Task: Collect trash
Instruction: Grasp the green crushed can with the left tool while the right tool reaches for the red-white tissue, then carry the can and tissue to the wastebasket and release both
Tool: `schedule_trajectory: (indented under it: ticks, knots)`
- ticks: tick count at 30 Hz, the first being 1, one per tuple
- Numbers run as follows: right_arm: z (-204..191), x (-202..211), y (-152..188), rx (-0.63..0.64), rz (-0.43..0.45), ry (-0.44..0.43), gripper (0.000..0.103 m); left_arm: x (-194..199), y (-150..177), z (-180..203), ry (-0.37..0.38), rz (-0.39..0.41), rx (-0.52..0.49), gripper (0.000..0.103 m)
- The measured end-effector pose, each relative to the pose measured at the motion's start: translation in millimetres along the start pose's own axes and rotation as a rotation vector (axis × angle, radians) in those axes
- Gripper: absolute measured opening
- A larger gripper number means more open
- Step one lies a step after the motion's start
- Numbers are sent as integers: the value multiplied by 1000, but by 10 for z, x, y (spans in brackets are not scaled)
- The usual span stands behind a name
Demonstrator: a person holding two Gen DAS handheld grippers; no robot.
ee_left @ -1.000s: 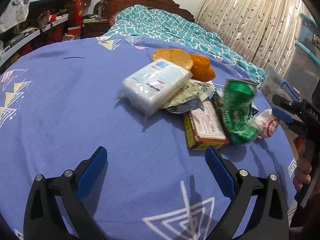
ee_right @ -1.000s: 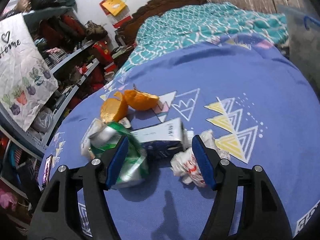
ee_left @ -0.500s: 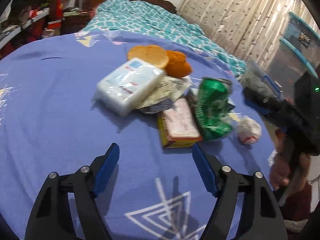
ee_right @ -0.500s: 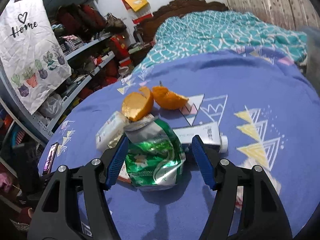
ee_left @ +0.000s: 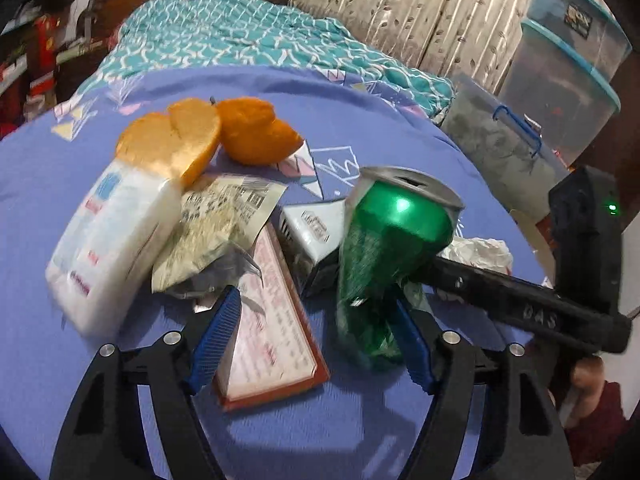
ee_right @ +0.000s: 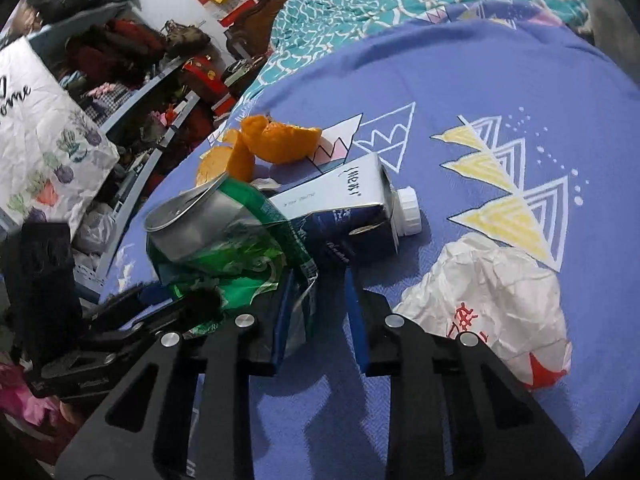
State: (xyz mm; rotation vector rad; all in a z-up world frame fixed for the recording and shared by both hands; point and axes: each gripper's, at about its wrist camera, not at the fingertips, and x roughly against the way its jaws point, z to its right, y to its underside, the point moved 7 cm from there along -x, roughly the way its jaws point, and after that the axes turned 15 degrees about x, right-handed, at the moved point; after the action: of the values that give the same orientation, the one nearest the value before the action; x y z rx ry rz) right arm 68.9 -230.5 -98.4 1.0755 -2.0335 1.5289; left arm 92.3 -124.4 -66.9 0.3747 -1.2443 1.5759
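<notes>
One bedsheet (ee_right: 520,80): blue-violet with triangle prints; all the trash lies on it in a loose heap.
Left gripper (ee_left: 316,304): spread wide and holding nothing, low over the heap with the flat box between its fingers.
Right gripper (ee_right: 318,284): drawn nearly together, and by the look of it pinching the crumpled lower edge of the can; "DAS" is moulded on its arm.
Wipes pack (ee_left: 108,240): white soft pack at the heap's left edge; its blue and red label is too blurred to read.
Flat box (ee_left: 272,340): pink-faced with an orange rim; its print is smeared.
Carton (ee_right: 344,200): white and dark blue with a white screw cap, lying on its side just behind the can; the lettering runs sideways and I cannot read it.
Crushed green can (ee_left: 392,232): tilted, top toward the carton; no brand legible.
Crumpled white bag (ee_right: 492,292): just beside the right gripper, with red characters.
Orange peels (ee_left: 256,132): at the far side of the heap.
Step in hand: picking the can, apparently the first piece.
Next move calls for: a firm hold on slippery bent metal, then a lift clear without dragging the carton. No bin is in view.
</notes>
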Motion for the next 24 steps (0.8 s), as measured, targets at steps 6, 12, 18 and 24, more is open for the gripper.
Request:
schedule_trajectory:
  ticks: [6, 12, 18, 24]
  knots:
    - [32, -7, 38, -14, -4, -27, 28, -79, 49, 161, 76, -70, 9, 46]
    - [-54, 254, 90, 51, 30, 3, 31, -39, 126, 220, 129, -74, 21, 24]
    - [46, 904, 55, 72, 203, 90, 33, 80, 171, 172, 140, -68, 44, 17]
    - [339, 1176, 163, 50, 237, 217, 68, 333, 230, 194, 198, -45, 62, 17]
